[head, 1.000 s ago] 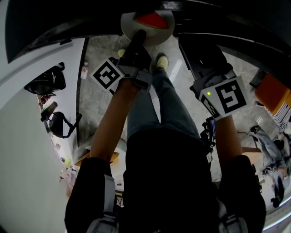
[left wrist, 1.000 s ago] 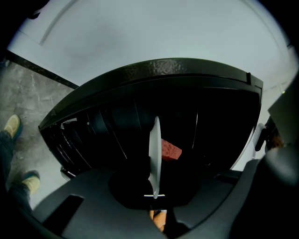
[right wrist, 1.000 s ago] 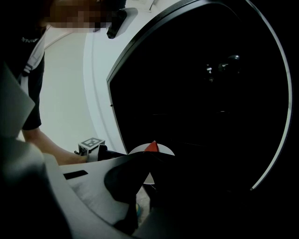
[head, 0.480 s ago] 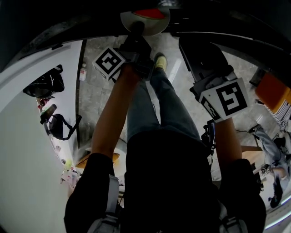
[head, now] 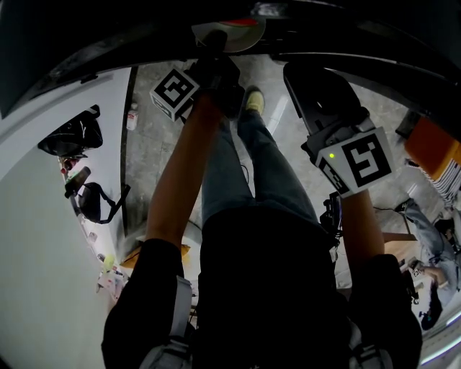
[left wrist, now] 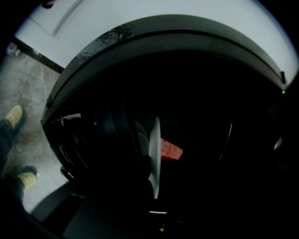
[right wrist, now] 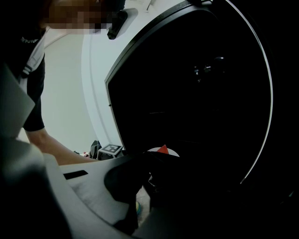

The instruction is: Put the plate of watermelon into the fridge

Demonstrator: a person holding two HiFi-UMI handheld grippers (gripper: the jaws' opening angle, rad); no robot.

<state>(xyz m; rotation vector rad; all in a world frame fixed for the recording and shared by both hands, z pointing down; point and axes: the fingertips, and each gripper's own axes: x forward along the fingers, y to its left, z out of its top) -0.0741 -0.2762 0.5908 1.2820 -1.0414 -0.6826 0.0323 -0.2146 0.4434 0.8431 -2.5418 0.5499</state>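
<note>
A white plate [head: 229, 37] bearing a red watermelon wedge [head: 243, 22] sits at the top of the head view, at the edge of the fridge's dark opening [left wrist: 196, 116]. My left gripper [head: 216, 46] is shut on the plate's near rim. In the left gripper view the plate [left wrist: 155, 158] shows edge-on, with the watermelon [left wrist: 171, 150] on its right face, inside the dark cavity. My right gripper [head: 306, 79] hovers to the right of the plate, its tips lost in shadow. From the right gripper view the plate [right wrist: 164, 151] and the wedge [right wrist: 163, 149] appear small at centre.
A white curved panel [head: 65, 94] runs along the left. Two black bags [head: 72, 133] [head: 94, 198] and a small bottle [head: 133, 114] lie on the grey floor. The person's legs and yellow shoe [head: 253, 99] are below the plate. An orange object [head: 432, 148] is at right.
My left gripper has carried the plate forward, farther up the head view and into the fridge's dark opening. The right gripper has hardly moved.
</note>
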